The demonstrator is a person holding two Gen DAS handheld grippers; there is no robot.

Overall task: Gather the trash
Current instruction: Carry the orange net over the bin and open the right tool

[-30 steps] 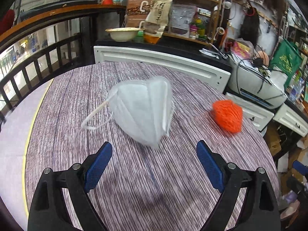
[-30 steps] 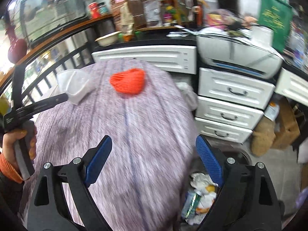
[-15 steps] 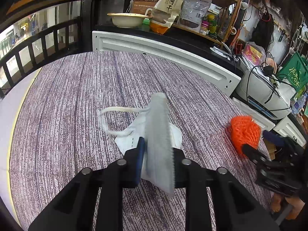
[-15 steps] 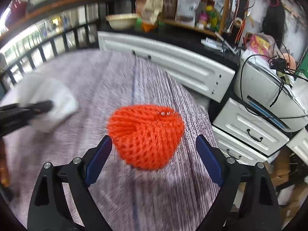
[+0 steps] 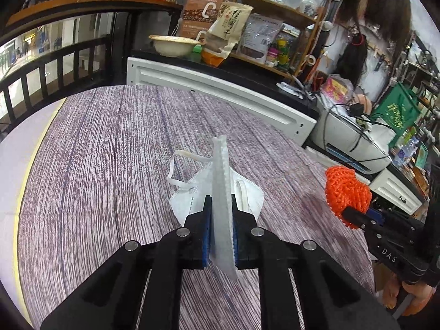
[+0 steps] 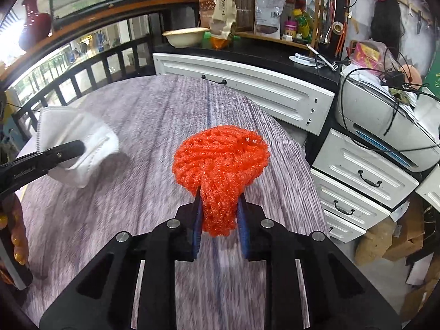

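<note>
My left gripper (image 5: 221,231) is shut on a white face mask (image 5: 220,181), pinching its folded edge just above the purple-grey table (image 5: 110,165). The mask also shows in the right wrist view (image 6: 77,148), held by the left gripper's fingers (image 6: 63,151). My right gripper (image 6: 220,217) is shut on an orange foam fruit net (image 6: 220,162), its blue pads pressing the net's lower part. In the left wrist view the net (image 5: 346,189) hangs at the right with the right gripper's fingers (image 5: 357,216) on it.
White drawers (image 6: 357,176) and a printer (image 6: 390,115) stand right of the table. A white cabinet (image 5: 220,90) with a bowl (image 5: 173,45) and food bags runs behind. A black railing (image 5: 41,74) is at the left. Cardboard boxes (image 6: 407,236) lie on the floor.
My left gripper shut on the mask and has lifted its edge. My right gripper moved to the orange net and shut on it.
</note>
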